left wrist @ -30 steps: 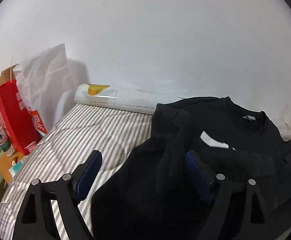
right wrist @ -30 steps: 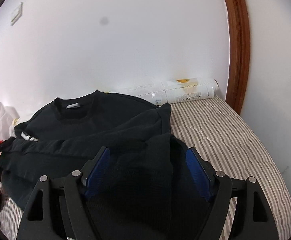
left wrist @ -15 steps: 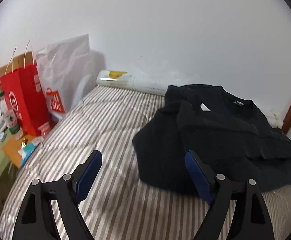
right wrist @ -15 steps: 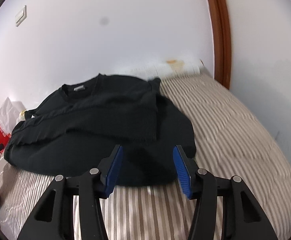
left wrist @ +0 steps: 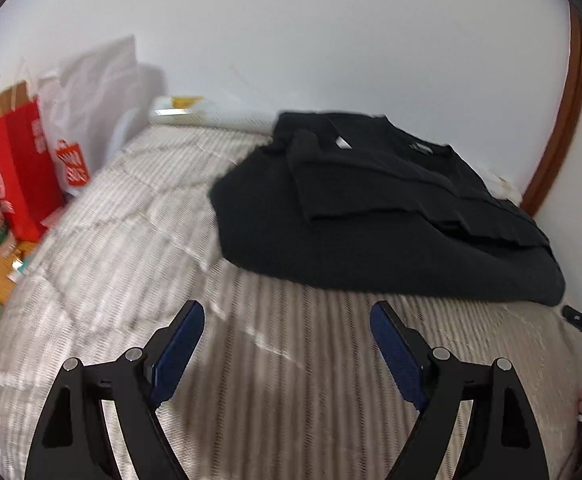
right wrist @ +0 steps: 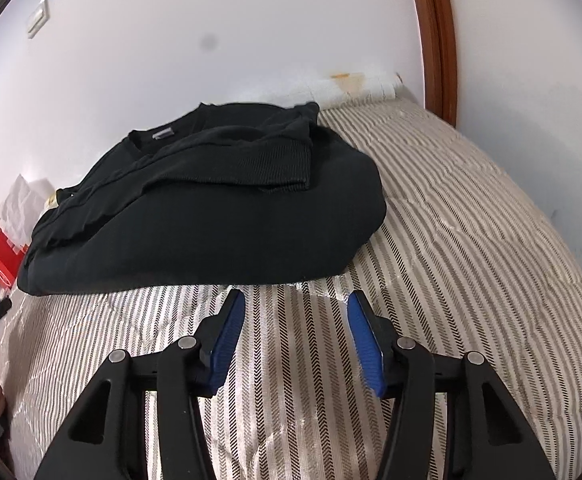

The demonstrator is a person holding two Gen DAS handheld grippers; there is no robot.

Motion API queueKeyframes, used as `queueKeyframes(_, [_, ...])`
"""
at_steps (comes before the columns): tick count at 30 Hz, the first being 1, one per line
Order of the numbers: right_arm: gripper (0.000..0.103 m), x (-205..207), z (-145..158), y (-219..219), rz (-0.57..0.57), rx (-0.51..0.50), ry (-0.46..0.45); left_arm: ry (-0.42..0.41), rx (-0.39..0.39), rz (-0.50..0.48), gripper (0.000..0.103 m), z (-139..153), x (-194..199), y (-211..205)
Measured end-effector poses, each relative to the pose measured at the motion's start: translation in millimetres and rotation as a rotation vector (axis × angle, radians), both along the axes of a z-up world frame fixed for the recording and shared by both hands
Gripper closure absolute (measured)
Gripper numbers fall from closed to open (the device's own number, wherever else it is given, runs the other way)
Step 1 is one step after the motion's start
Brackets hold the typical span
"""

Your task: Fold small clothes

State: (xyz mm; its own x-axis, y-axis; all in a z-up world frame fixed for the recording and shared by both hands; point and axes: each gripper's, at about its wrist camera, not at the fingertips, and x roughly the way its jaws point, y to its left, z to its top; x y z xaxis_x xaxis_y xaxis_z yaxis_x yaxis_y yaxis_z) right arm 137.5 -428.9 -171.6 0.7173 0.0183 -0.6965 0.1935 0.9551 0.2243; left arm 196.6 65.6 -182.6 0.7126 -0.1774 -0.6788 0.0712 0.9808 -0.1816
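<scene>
A black sweater (left wrist: 371, 216) lies folded on the striped mattress (left wrist: 139, 240), sleeves laid across its front, collar toward the wall. It also shows in the right wrist view (right wrist: 219, 216). My left gripper (left wrist: 287, 320) is open and empty, hovering over bare mattress short of the sweater's near edge. My right gripper (right wrist: 295, 308) is open and empty, its fingertips just short of the sweater's near edge. The other hand's gripper shows at the edge of each view.
A red paper bag (left wrist: 15, 168) and a white bag (left wrist: 91, 96) stand left of the mattress. A white roll (left wrist: 195, 114) lies along the wall at the mattress head. A brown door frame (right wrist: 431, 36) rises at the right. The mattress (right wrist: 471, 240) extends right of the sweater.
Both grippers have pulled back from the sweater, which now lies beyond their fingertips instead of between them. The right gripper's jaws have narrowed somewhat.
</scene>
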Motion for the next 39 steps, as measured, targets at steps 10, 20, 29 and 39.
queueKeyframes(10, [0.043, 16, -8, -20, -0.013, 0.131, 0.028, 0.111, -0.160, 0.007, 0.019, -15, 25, 4])
queueKeyframes(20, [0.039, 50, -7, -30, -0.046, 0.205, 0.026, 0.117, -0.224, 0.056, 0.018, -12, 62, 10])
queueKeyframes(29, [0.039, 70, -8, -20, -0.046, 0.157, 0.023, 0.096, -0.199, 0.065, 0.015, -11, 86, 3])
queueKeyframes(39, [0.077, 66, -1, -8, -0.022, 0.102, -0.021, 0.068, -0.287, 0.109, 0.076, -8, 77, 28])
